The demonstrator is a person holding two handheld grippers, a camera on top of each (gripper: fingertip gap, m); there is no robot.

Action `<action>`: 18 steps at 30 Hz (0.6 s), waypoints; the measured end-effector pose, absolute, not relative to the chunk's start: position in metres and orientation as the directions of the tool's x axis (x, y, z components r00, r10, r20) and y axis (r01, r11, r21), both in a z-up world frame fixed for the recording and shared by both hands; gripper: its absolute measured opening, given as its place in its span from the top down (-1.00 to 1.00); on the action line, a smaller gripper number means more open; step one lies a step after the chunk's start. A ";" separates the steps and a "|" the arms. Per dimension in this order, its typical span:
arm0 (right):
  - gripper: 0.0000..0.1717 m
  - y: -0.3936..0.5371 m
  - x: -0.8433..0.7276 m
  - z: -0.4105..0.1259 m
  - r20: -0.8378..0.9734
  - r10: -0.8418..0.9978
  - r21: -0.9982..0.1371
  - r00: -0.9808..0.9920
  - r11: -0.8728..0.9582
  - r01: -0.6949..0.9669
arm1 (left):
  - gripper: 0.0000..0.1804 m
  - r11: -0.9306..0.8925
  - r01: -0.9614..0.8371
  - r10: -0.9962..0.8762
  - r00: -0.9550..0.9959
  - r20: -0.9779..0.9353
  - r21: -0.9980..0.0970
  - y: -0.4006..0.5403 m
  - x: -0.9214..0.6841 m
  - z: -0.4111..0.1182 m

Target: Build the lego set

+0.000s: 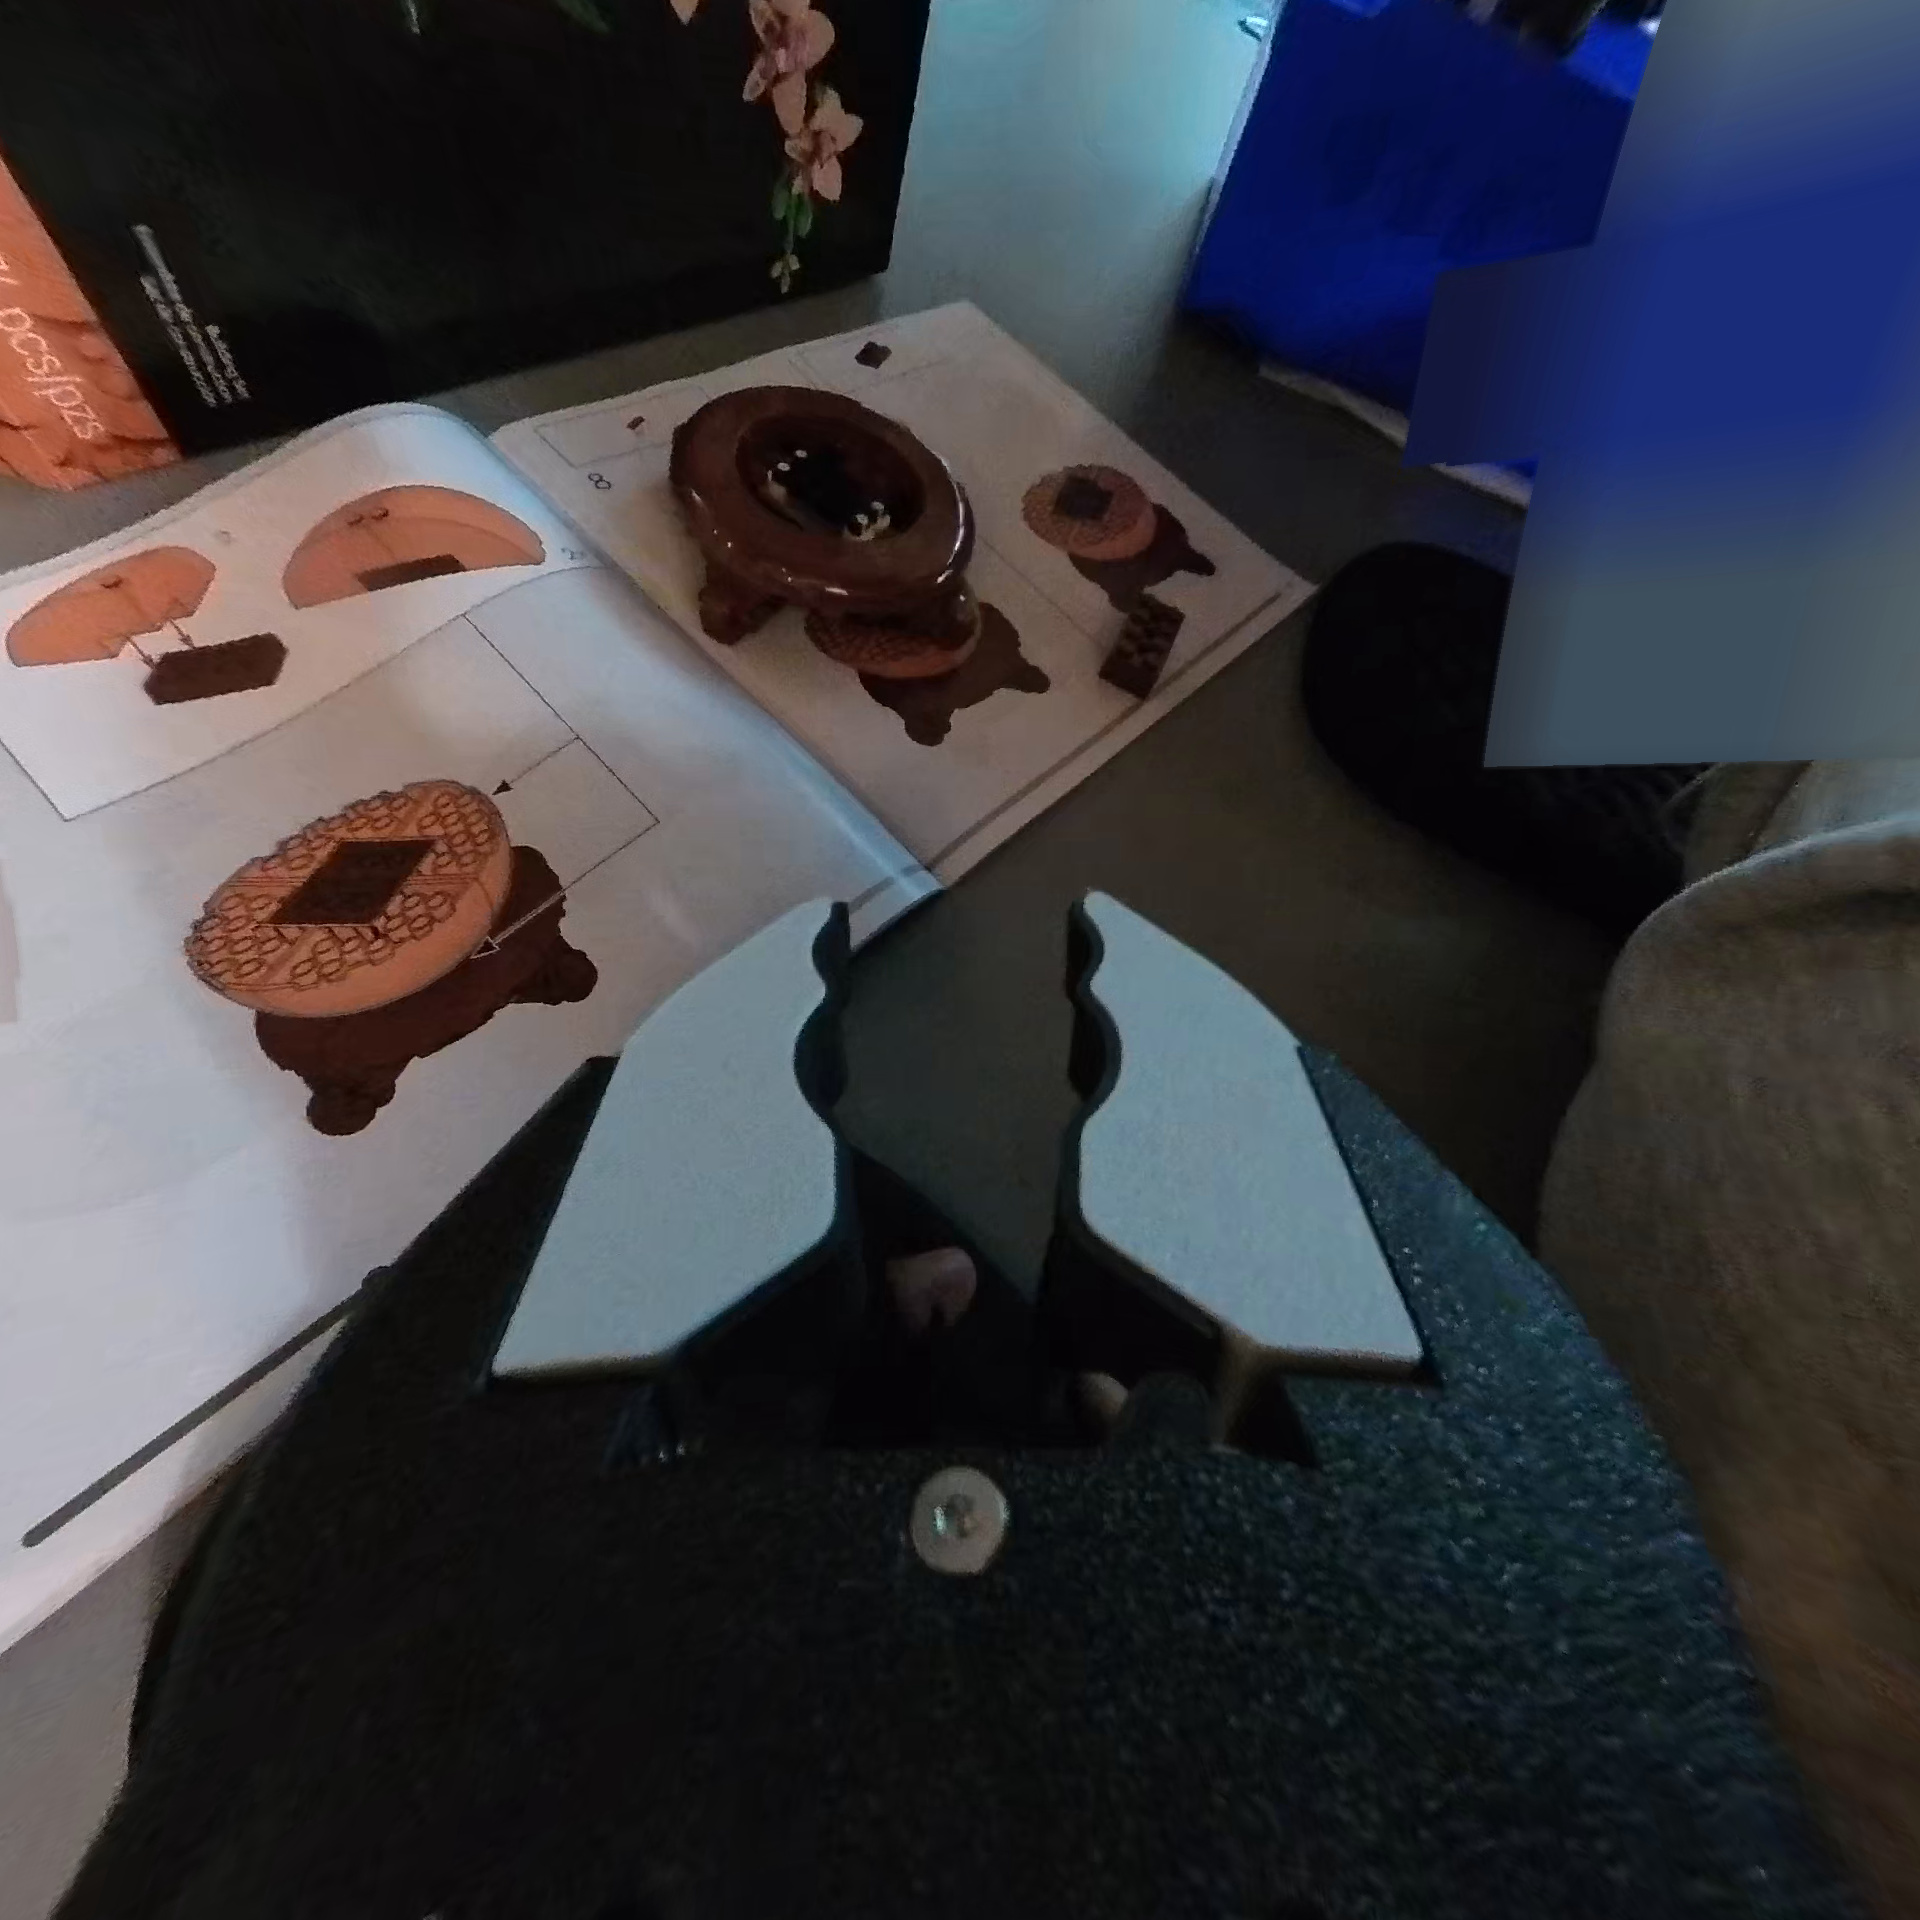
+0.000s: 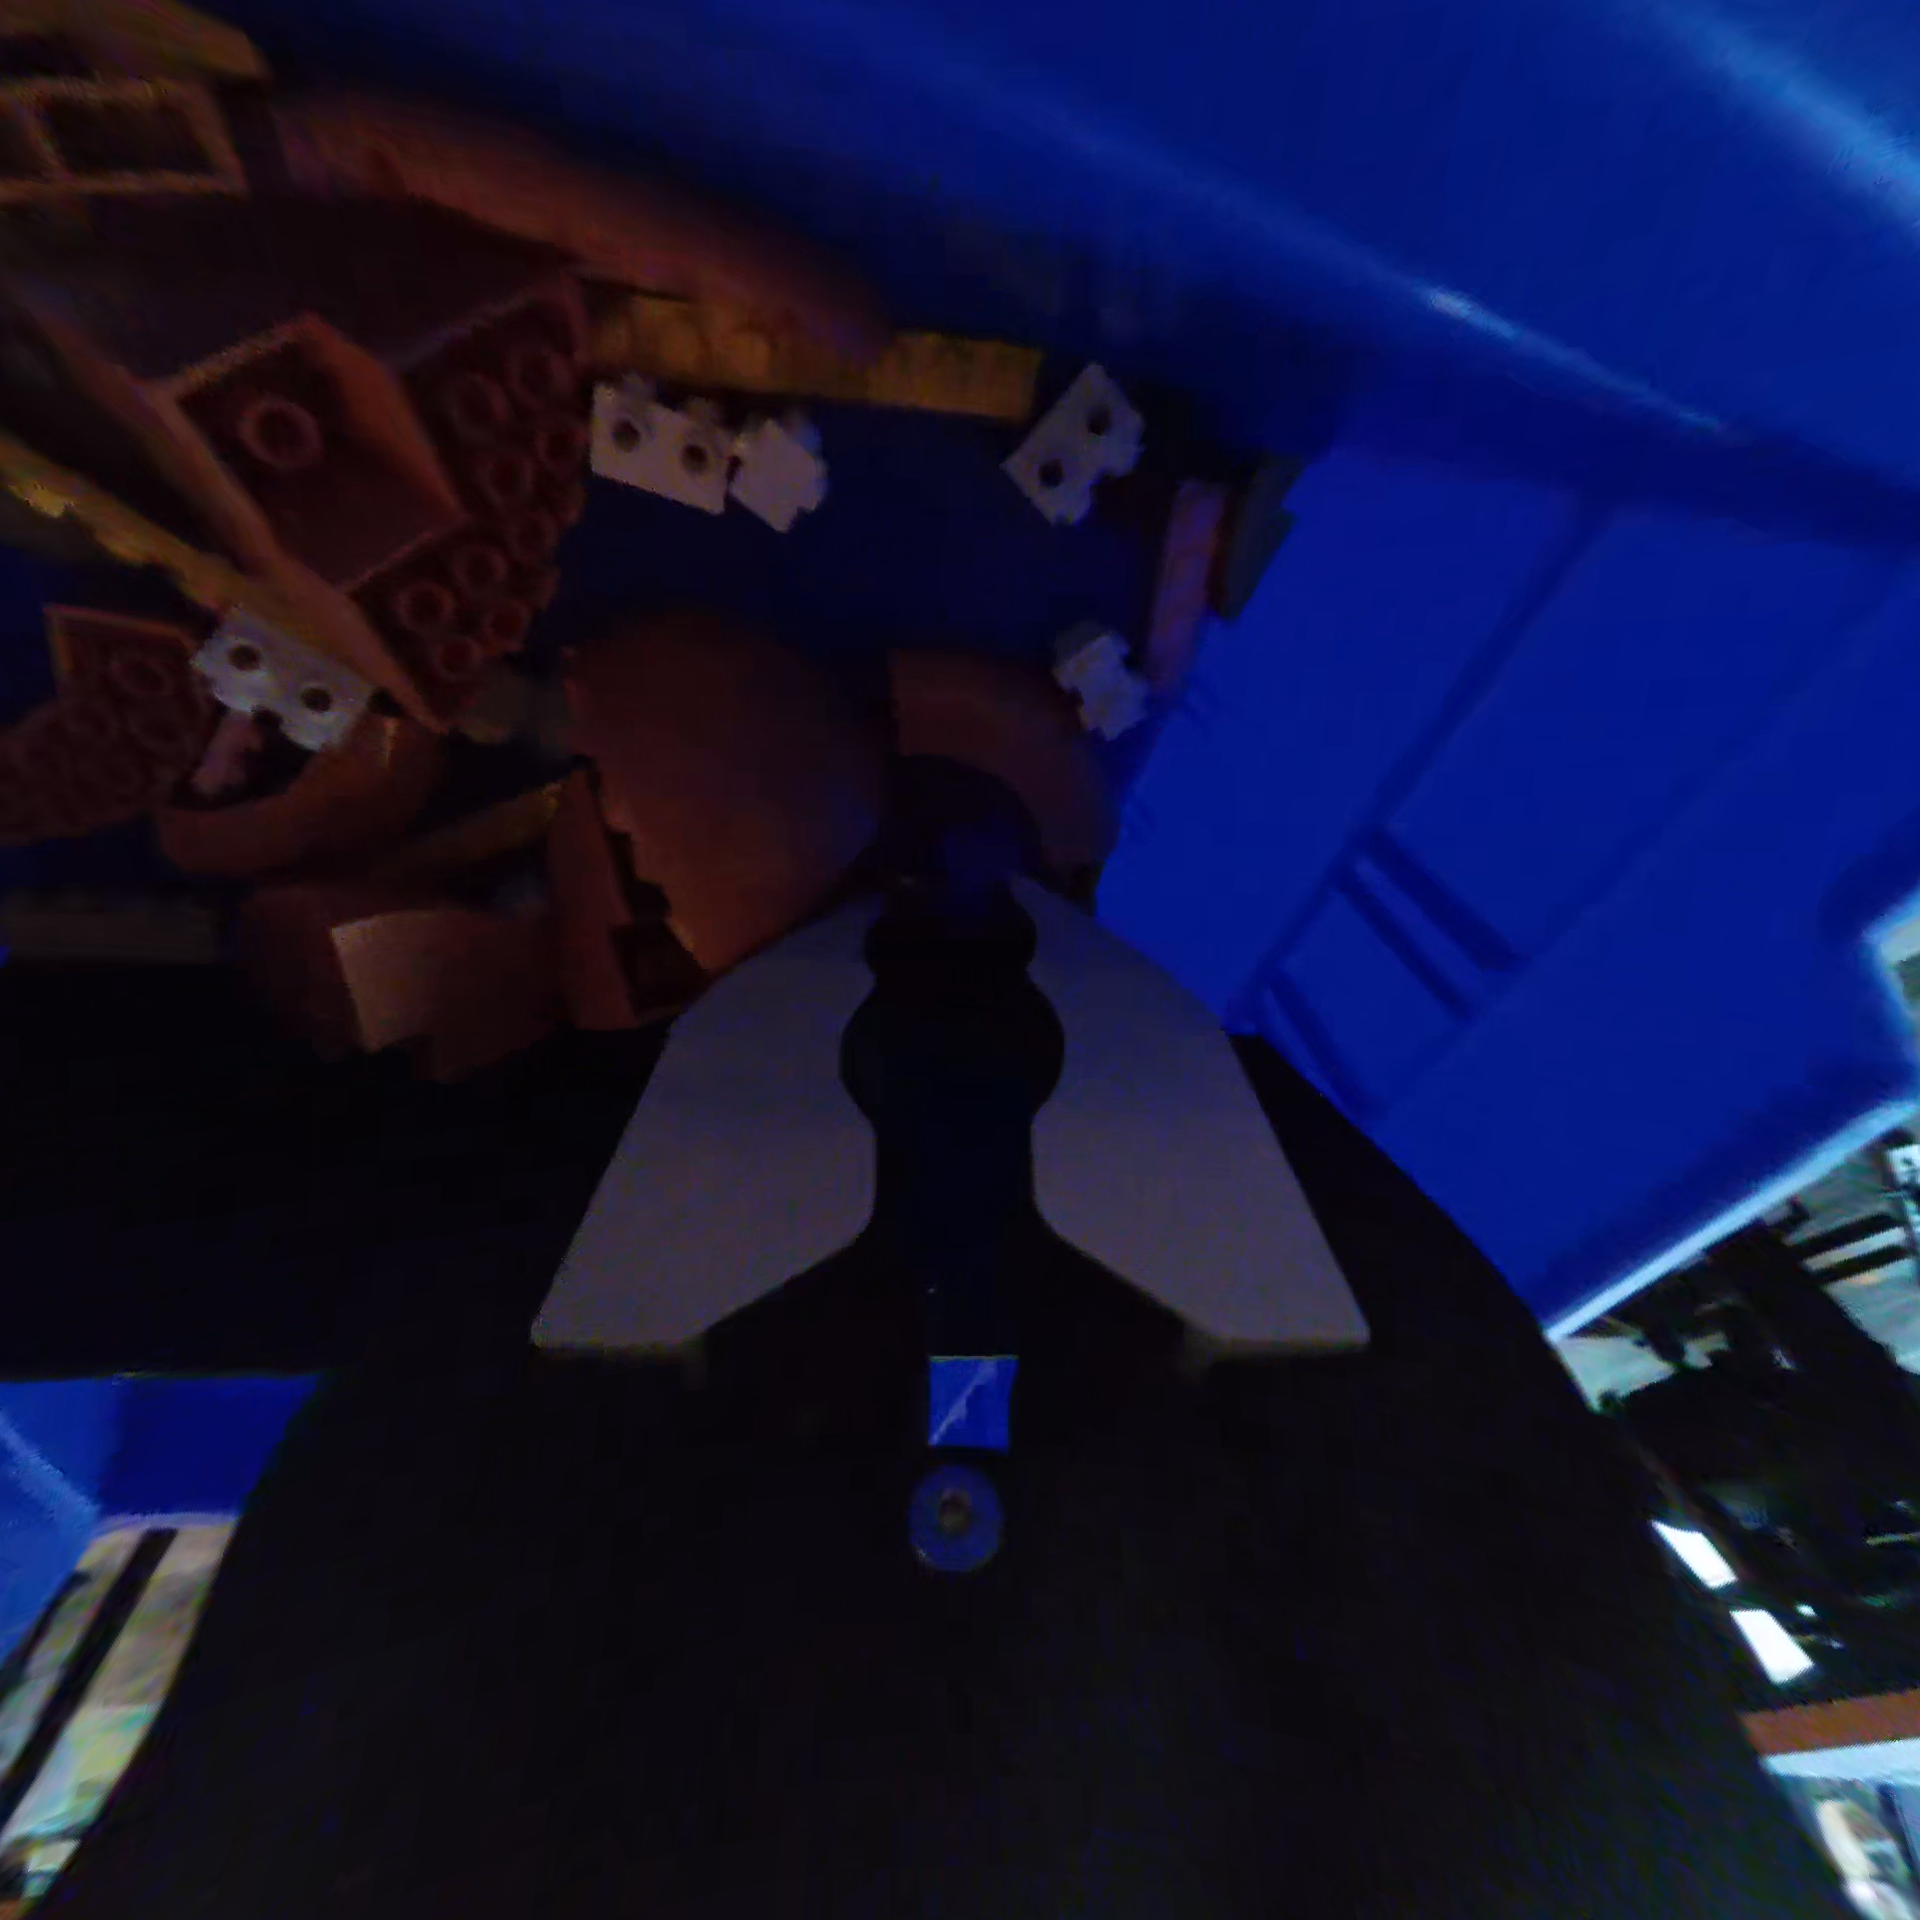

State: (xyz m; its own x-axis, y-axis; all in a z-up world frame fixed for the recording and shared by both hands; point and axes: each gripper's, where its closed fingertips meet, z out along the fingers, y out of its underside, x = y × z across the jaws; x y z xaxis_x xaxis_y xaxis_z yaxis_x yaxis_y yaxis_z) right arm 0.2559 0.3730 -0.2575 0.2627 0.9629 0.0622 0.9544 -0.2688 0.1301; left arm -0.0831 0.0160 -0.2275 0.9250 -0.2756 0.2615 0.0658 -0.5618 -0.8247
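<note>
My left gripper (image 1: 956,914) is open and empty. It hovers over the grey table (image 1: 1195,883), just off the near corner of an open instruction booklet (image 1: 727,779). A round dark brown brick-built stand (image 1: 821,520) sits on the booklet's right page, with a small dark brown brick (image 1: 1143,644) beside it. My right gripper (image 2: 966,899) reaches into a blue bin (image 2: 1558,727) of loose pieces. Its fingers are nearly together on a small dark rounded piece (image 2: 966,821) at the tips. The view is dark and blurred there. A large brown rounded piece (image 2: 727,800) lies just left of the tips.
A black box with flowers printed on it (image 1: 468,156) and an orange box (image 1: 52,364) stand behind the booklet. The blue bin (image 1: 1351,208) is at the far right, with grey cloth (image 1: 1766,1143) nearer. In the bin lie brown bricks (image 2: 312,447) and small white pieces (image 2: 665,447). My hands' fingertips stand some 50 cm from each other. The right gripper is farther from the small dark brown brick (image 1: 1143,644), some 35 cm, than the left, some 12 cm.
</note>
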 end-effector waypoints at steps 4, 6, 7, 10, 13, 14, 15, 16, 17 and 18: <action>0.65 0.371 0.258 -0.259 0.056 0.949 0.134 0.311 -0.315 0.939 | 0.57 -0.534 0.071 -0.277 0.927 0.254 -0.842 0.015 -0.084 -0.223; 0.60 0.365 0.259 -0.262 0.017 0.940 0.138 0.341 -0.340 0.930 | 0.57 -0.527 0.075 -0.282 0.924 0.257 -0.847 0.015 -0.084 -0.222; 0.60 0.363 0.260 -0.264 0.007 0.935 0.146 0.355 -0.352 0.924 | 0.57 -0.524 0.078 -0.283 0.924 0.259 -0.848 0.015 -0.084 -0.221; 0.81 0.360 0.258 -0.269 -0.027 0.929 0.130 0.369 -0.363 0.923 | 0.57 -0.515 0.089 -0.286 0.920 0.268 -0.853 0.014 -0.085 -0.219; 0.81 0.364 0.251 -0.262 0.008 0.939 0.072 0.344 -0.344 0.936 | 0.58 -0.502 0.101 -0.289 0.917 0.277 -0.859 0.014 -0.085 -0.217; 0.82 0.367 0.246 -0.251 0.030 0.933 0.021 0.358 -0.358 0.933 | 0.58 -0.497 0.104 -0.288 0.917 0.277 -0.861 0.014 -0.086 -0.216; 0.81 0.370 0.239 -0.238 0.044 0.926 -0.040 0.374 -0.372 0.927 | 0.58 -0.492 0.105 -0.290 0.916 0.276 -0.864 0.014 -0.086 -0.215; 0.82 0.370 0.231 -0.222 0.053 0.921 -0.101 0.385 -0.379 0.920 | 0.58 -0.487 0.103 -0.296 0.915 0.274 -0.868 0.013 -0.085 -0.214; 0.82 0.368 0.223 -0.205 0.066 0.919 -0.161 0.388 -0.374 0.913 | 0.58 -0.483 0.103 -0.298 0.915 0.274 -0.870 0.013 -0.085 -0.214; 0.82 0.363 0.212 -0.189 0.078 0.922 -0.218 0.380 -0.356 0.908 | 0.58 -0.481 0.105 -0.296 0.915 0.274 -0.871 0.013 -0.085 -0.213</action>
State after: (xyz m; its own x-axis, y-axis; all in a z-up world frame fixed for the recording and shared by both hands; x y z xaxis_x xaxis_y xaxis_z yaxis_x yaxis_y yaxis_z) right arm 0.2121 0.3632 -0.1889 0.3802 0.9216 0.0779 0.9085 -0.3563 -0.2185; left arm -0.0853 0.0131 -0.2134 0.9150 -0.2964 0.2739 0.1048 -0.4808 -0.8706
